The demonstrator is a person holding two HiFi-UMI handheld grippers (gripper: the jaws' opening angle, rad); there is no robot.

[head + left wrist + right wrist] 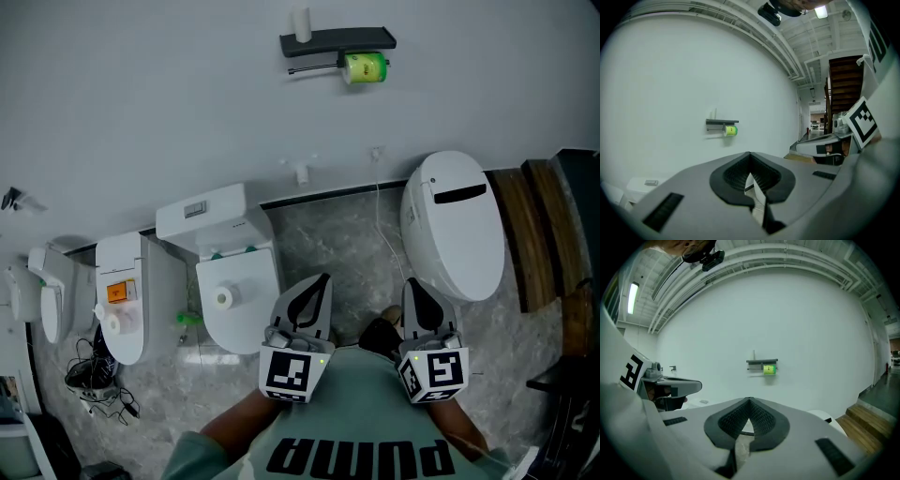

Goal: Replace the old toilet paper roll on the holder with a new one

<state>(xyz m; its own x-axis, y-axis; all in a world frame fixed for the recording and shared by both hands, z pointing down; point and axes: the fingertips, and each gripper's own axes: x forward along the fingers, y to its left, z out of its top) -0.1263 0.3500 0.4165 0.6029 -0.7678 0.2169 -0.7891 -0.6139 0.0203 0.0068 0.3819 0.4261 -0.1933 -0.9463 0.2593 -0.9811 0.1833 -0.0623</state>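
Head view: a person in a green shirt (366, 422) is holding two grey two-jaw grippers low over a grey marbled floor (328, 239). The left gripper (323, 278) and the right gripper (412, 284) are both pointing toward the white wall, each with its jaws pressed together on nothing. High on the wall, a dark shelf-style paper holder (337, 40) is carrying a green-wrapped toilet paper roll (365, 67) on its bar, well apart from both grippers. A white cylinder (302, 25) is standing on the shelf. Below, a white toilet paper roll (223, 297) is resting on the lid of a white toilet with a tank (211, 225).

Left gripper view: the left gripper (750, 153) is showing its dark pads closed tip to tip, empty. The holder (722, 122) and the green roll (731, 131) are hanging far ahead on the wall.

Right gripper view: the right gripper (750, 400) is likewise closed and empty, facing the holder (761, 362) and green roll (769, 369).
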